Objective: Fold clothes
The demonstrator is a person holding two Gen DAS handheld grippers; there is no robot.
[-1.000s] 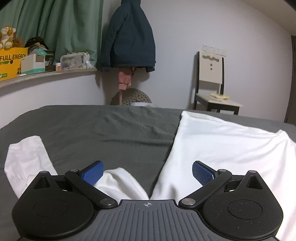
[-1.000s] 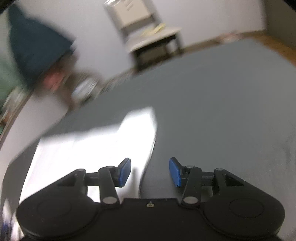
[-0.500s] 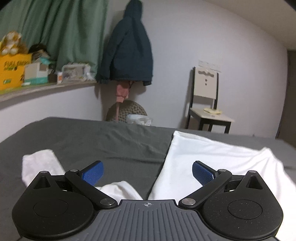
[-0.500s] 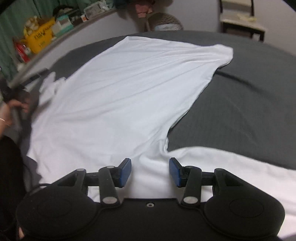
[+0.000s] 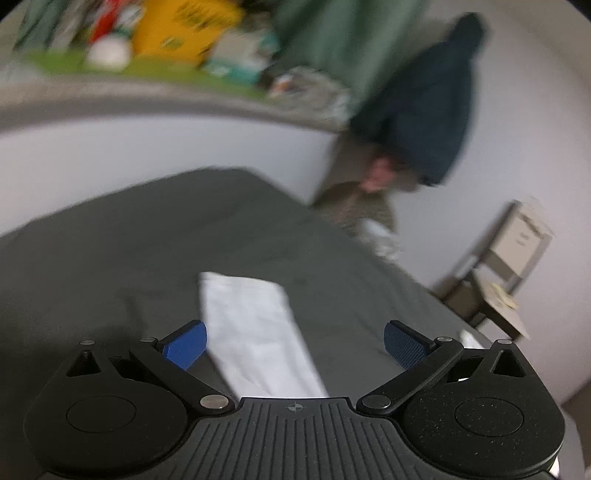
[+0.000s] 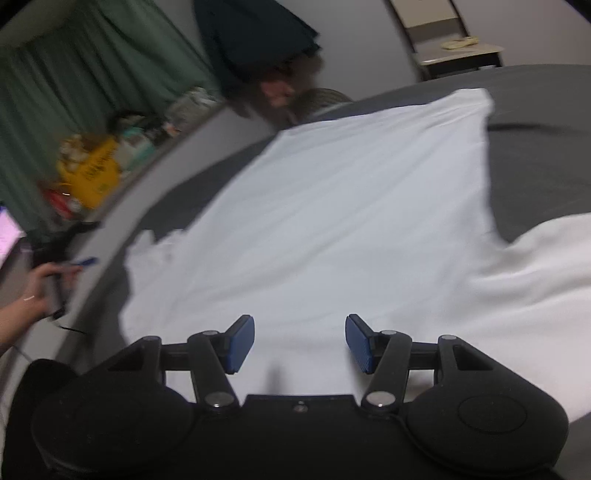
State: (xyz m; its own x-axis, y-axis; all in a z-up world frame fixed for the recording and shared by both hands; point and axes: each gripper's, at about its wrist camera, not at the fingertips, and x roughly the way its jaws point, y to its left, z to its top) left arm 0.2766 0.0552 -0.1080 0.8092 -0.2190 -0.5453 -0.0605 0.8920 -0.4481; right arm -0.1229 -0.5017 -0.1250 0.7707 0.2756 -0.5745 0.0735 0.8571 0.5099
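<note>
A white long-sleeved shirt [image 6: 343,206] lies spread on the grey bed cover [image 6: 535,162]. My right gripper [image 6: 300,343] hovers over the shirt's near part. Its jaws are opening, and the cloth lies below them with nothing pinched. In the blurred left wrist view one white sleeve [image 5: 255,332] runs out flat on the bed cover [image 5: 110,258]. My left gripper [image 5: 295,347] stands open, its blue pads [image 5: 184,349] on either side of the sleeve and apart from it. At the far left of the right wrist view, a person's hand [image 6: 29,299] holds the left gripper.
A ledge [image 5: 155,88] along the wall carries a yellow box [image 5: 184,26] and other clutter, with a green curtain [image 6: 92,74] behind it. A dark jacket [image 5: 424,110] hangs over a round woven basket [image 5: 354,210]. A wooden chair [image 5: 506,266] stands past the bed's far corner.
The left wrist view has swung left and rolled, so the sleeve now lies between its fingers. The right gripper has shifted over the shirt and its pads stand wider apart.
</note>
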